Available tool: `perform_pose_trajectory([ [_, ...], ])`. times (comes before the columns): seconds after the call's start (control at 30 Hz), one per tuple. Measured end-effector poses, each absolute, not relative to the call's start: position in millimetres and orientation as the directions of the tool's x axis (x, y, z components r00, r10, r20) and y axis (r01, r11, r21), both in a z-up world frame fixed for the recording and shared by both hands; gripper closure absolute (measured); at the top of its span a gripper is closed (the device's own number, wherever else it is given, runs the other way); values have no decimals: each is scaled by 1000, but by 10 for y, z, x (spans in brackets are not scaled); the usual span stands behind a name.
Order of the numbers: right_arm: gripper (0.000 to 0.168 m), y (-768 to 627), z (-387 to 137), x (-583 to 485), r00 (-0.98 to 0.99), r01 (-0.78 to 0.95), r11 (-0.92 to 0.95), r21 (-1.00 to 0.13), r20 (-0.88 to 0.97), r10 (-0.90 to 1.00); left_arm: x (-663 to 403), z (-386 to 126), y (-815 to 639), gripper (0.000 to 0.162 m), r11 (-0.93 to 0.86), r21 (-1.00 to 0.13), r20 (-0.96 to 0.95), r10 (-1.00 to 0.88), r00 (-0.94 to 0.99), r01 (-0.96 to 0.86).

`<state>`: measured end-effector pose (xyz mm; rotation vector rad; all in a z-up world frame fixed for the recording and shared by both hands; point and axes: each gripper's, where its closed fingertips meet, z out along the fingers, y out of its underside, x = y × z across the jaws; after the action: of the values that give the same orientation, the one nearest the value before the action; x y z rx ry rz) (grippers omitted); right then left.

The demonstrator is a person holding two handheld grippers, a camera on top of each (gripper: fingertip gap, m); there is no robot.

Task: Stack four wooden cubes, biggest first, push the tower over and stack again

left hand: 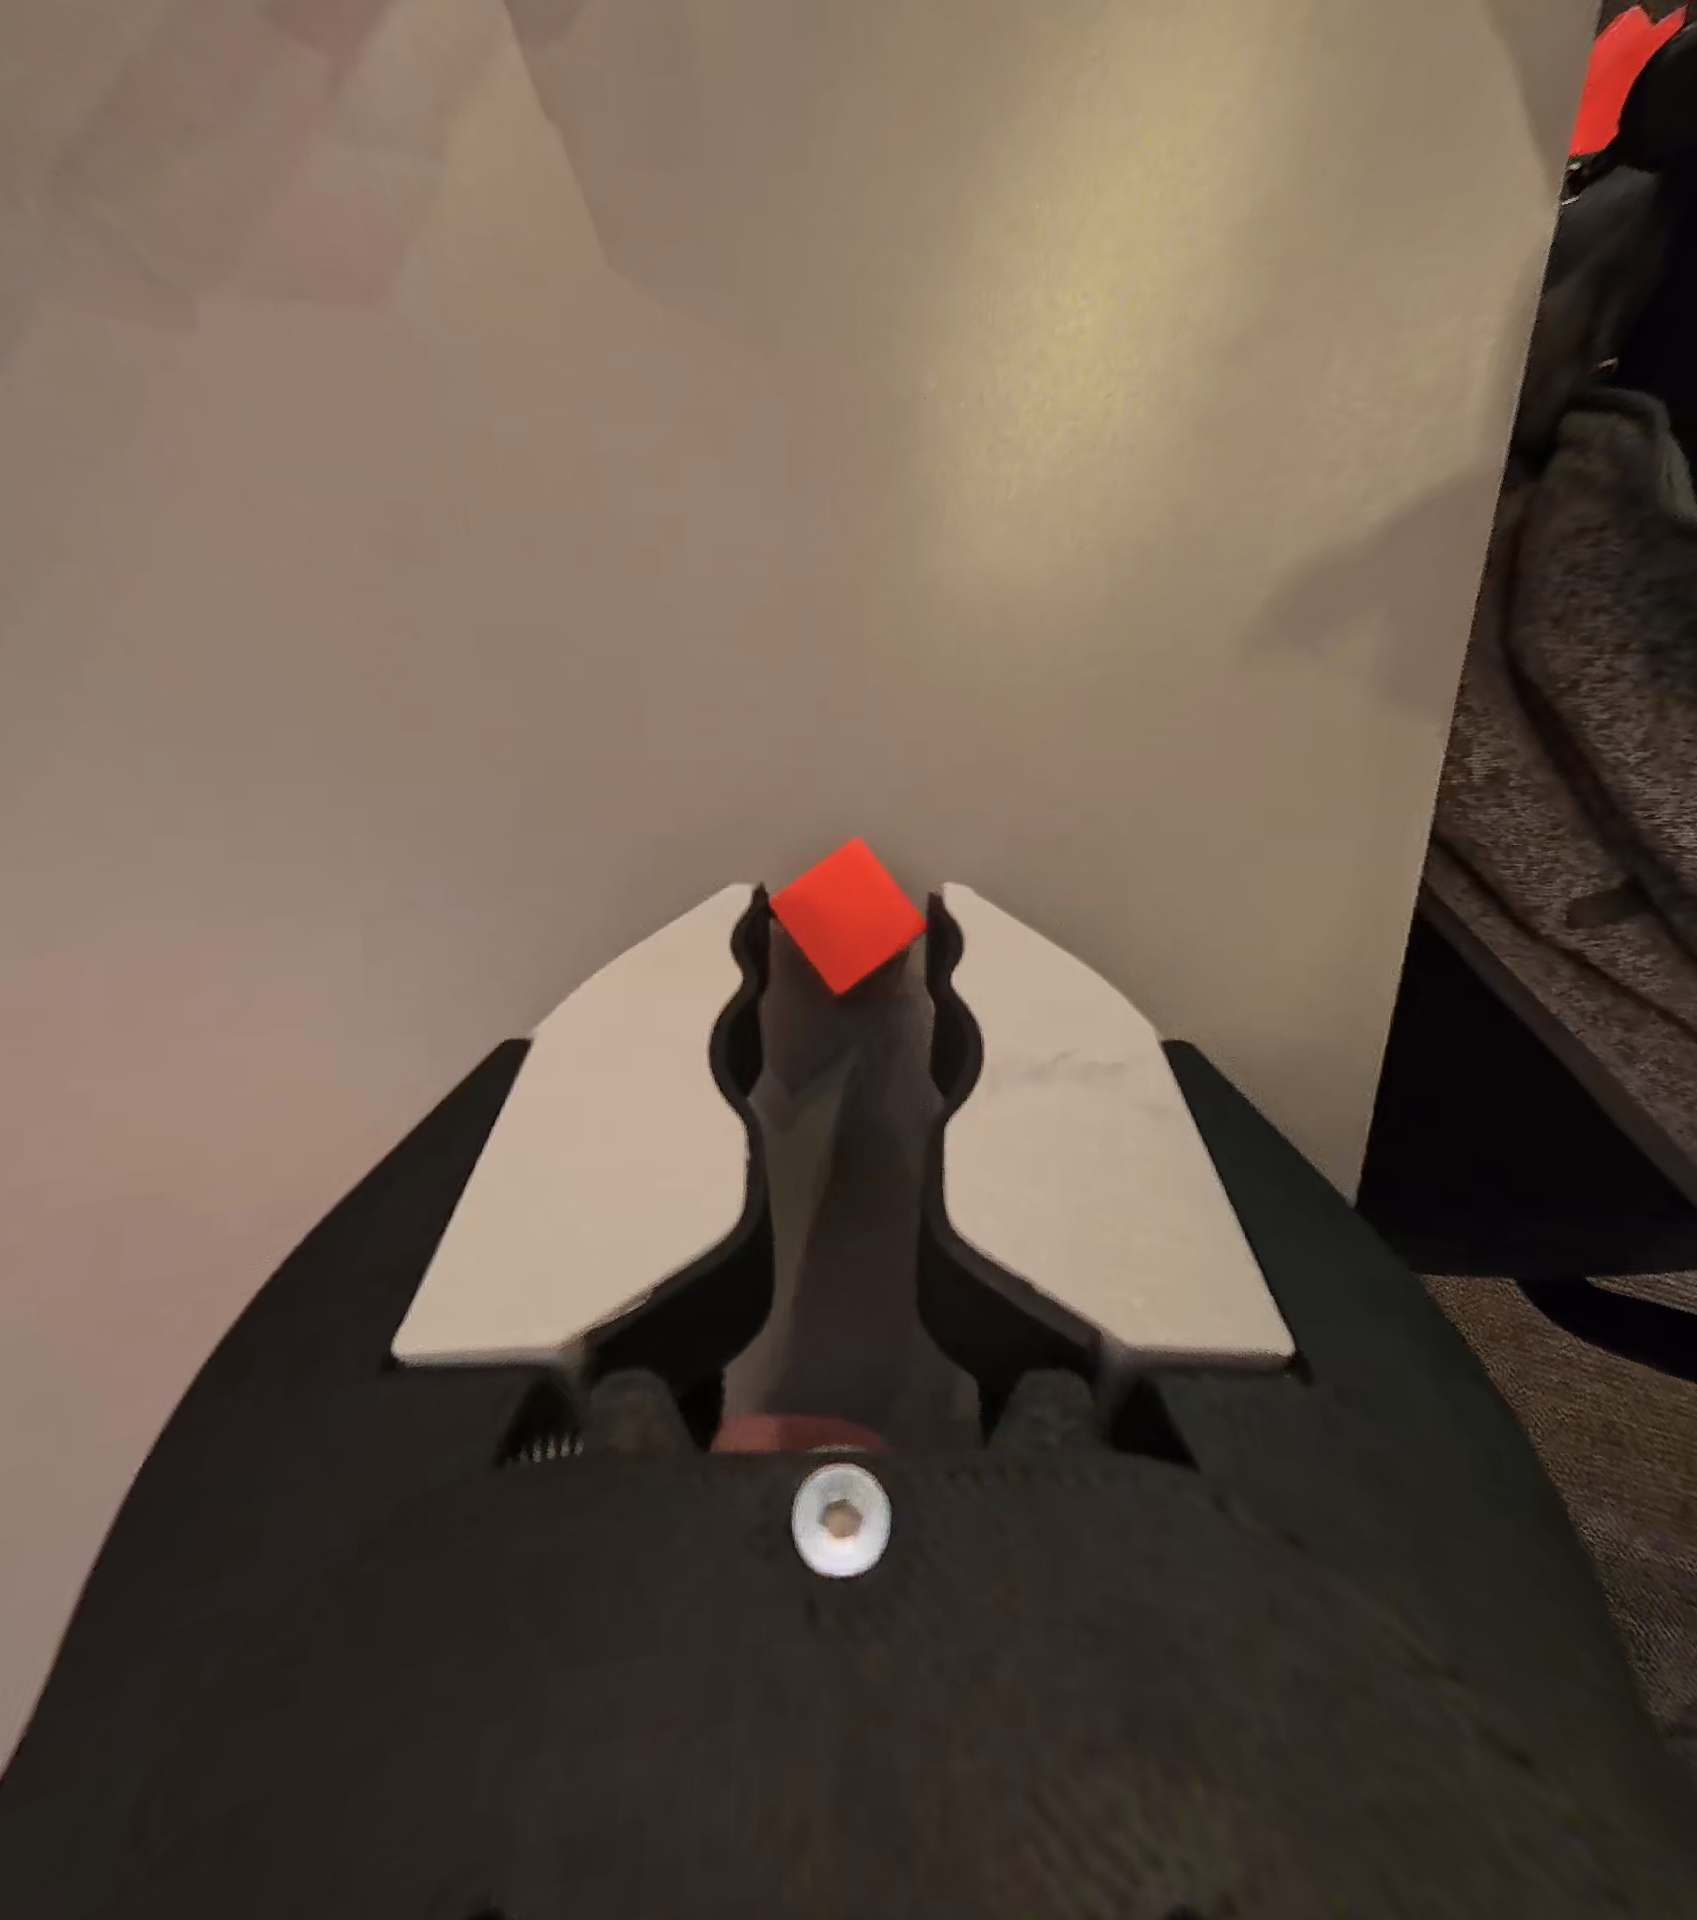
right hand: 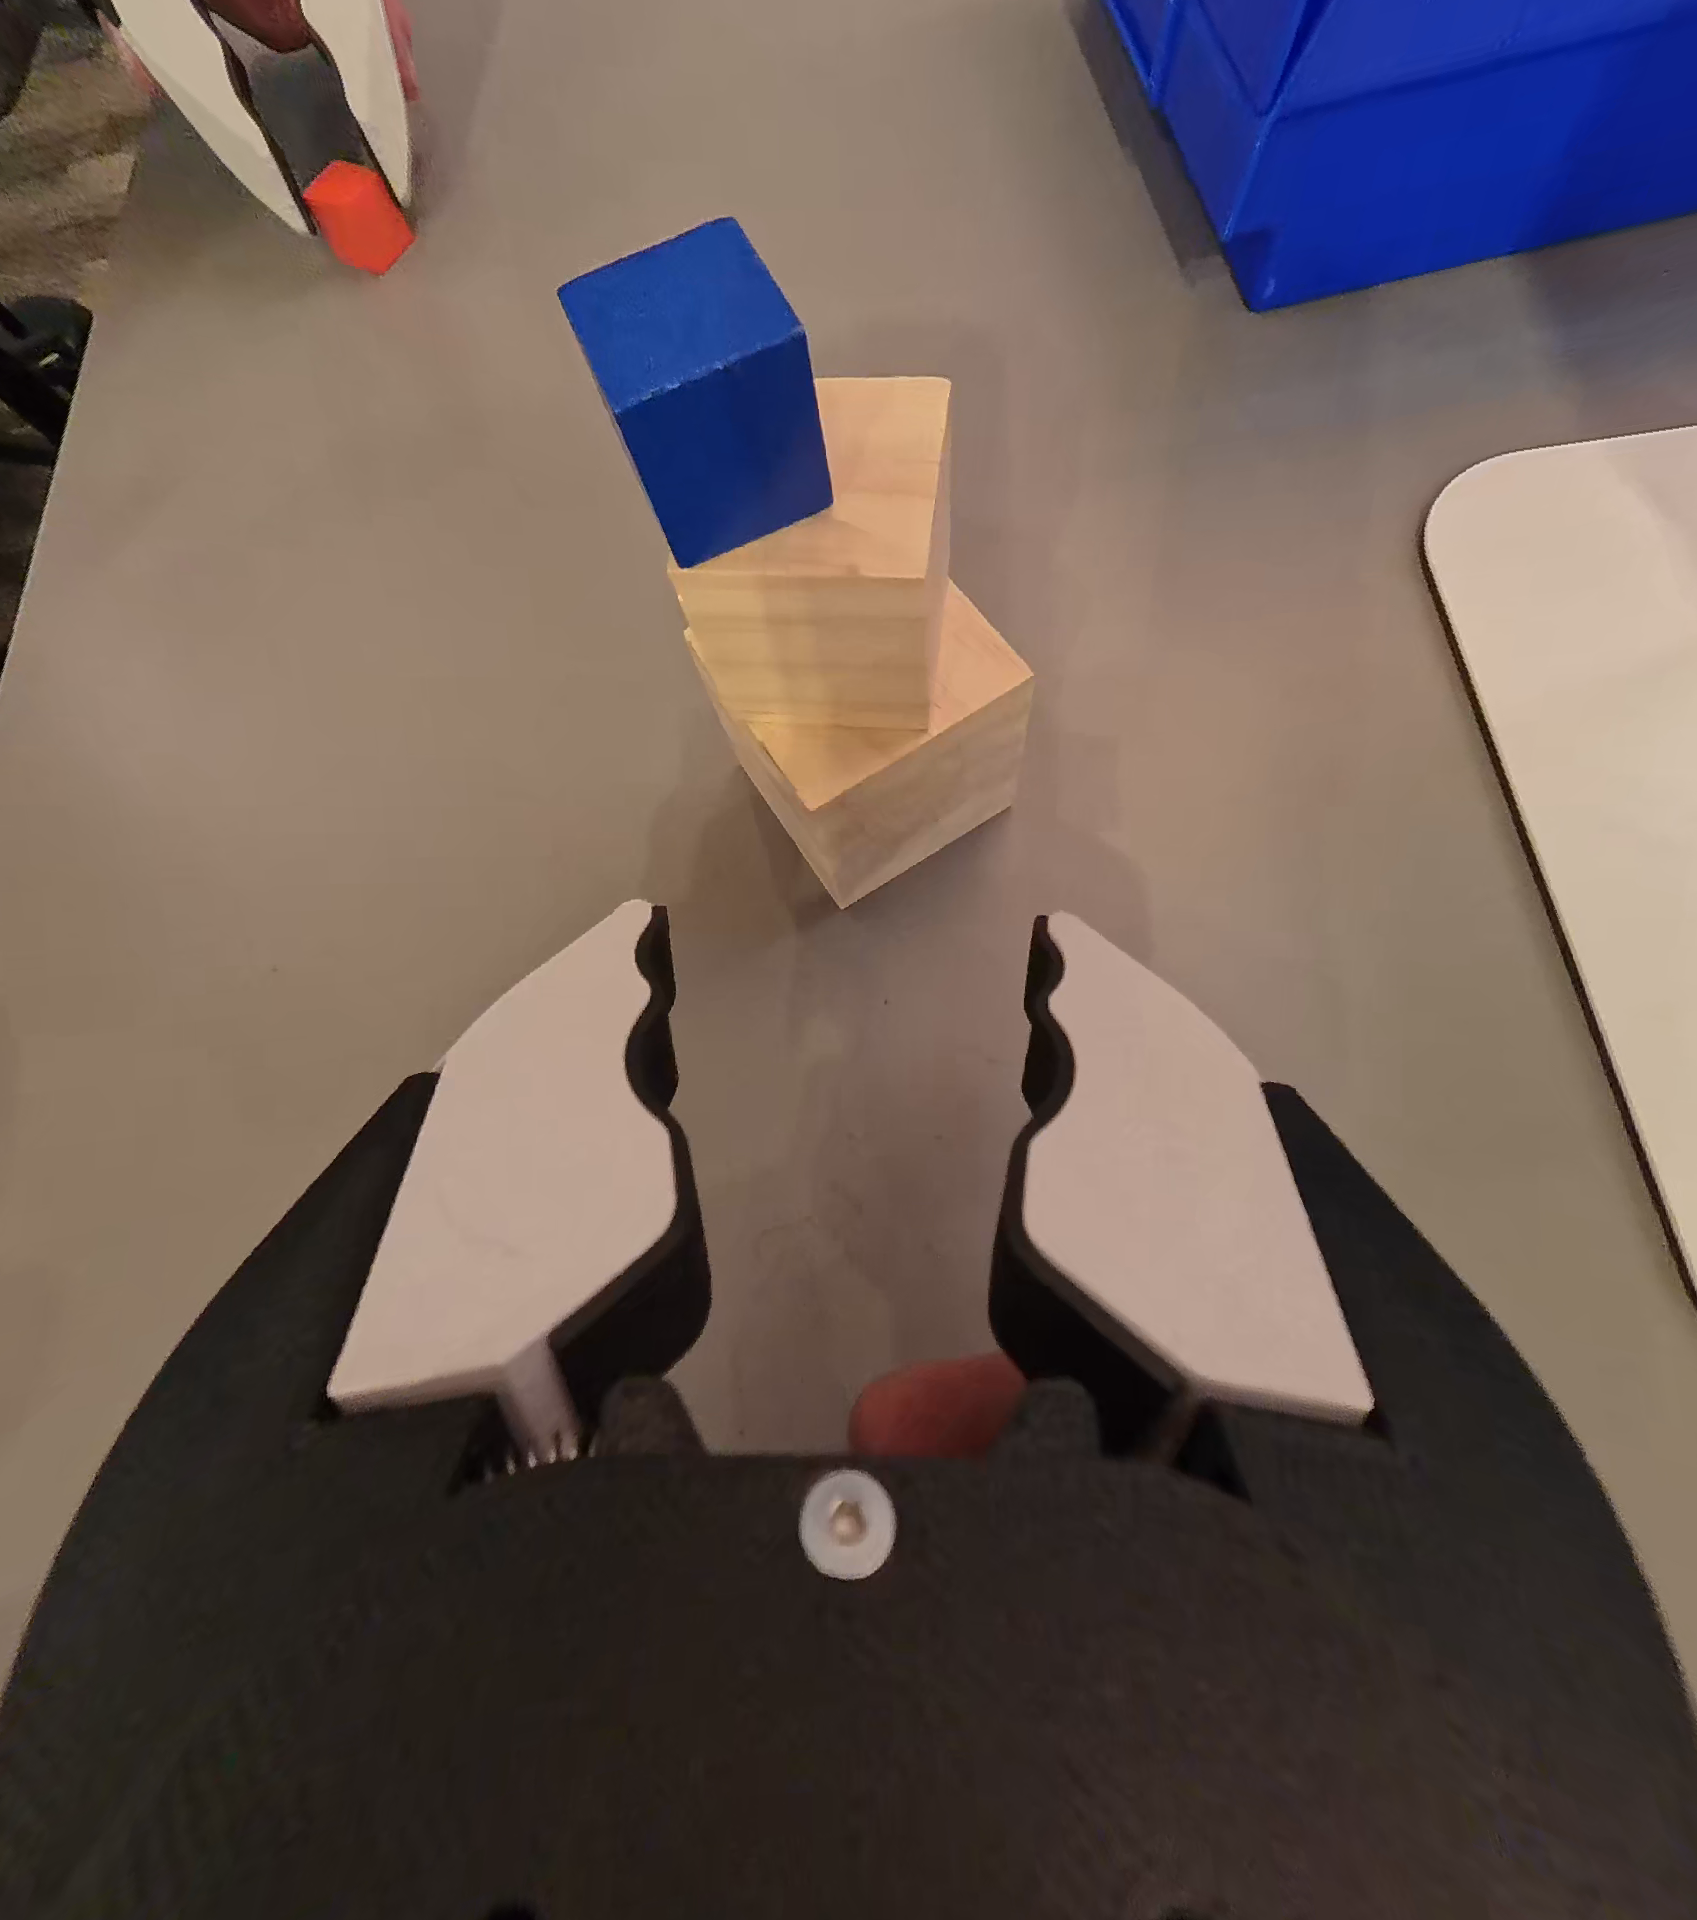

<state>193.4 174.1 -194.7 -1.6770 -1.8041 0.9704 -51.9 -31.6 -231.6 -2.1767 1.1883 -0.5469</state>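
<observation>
the left gripper point(left hand: 846, 902) has its jaws clamped on the small red cube point(left hand: 846, 914), held low at the far left of the grey tabletop point(right hand: 304, 831). the right gripper point(right hand: 844, 925) hangs with jaws apart and nothing between them, just before a three-cube tower: large plain cube point(right hand: 885, 790), medium plain cube point(right hand: 823, 623), blue cube point(right hand: 698, 384) on top. a blue box point(right hand: 1498, 135) and a white mat point(right hand: 1654, 779) lie to the right.

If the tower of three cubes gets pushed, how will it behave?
The tower would likely topple easily: its cubes sit twisted and off-centre. The blue cube on top overhangs, so it probably falls first. The big bottom cube rests flat and may just slide.
</observation>
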Motion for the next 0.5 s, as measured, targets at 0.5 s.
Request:
perform_pose_trajectory([
  [0.5, 123, 1578, -1449, 1397, -198, 424, 162, -891, 84, 977, -251, -2162, -43, 134, -323, -724, -11, -878, 478, -610],
])
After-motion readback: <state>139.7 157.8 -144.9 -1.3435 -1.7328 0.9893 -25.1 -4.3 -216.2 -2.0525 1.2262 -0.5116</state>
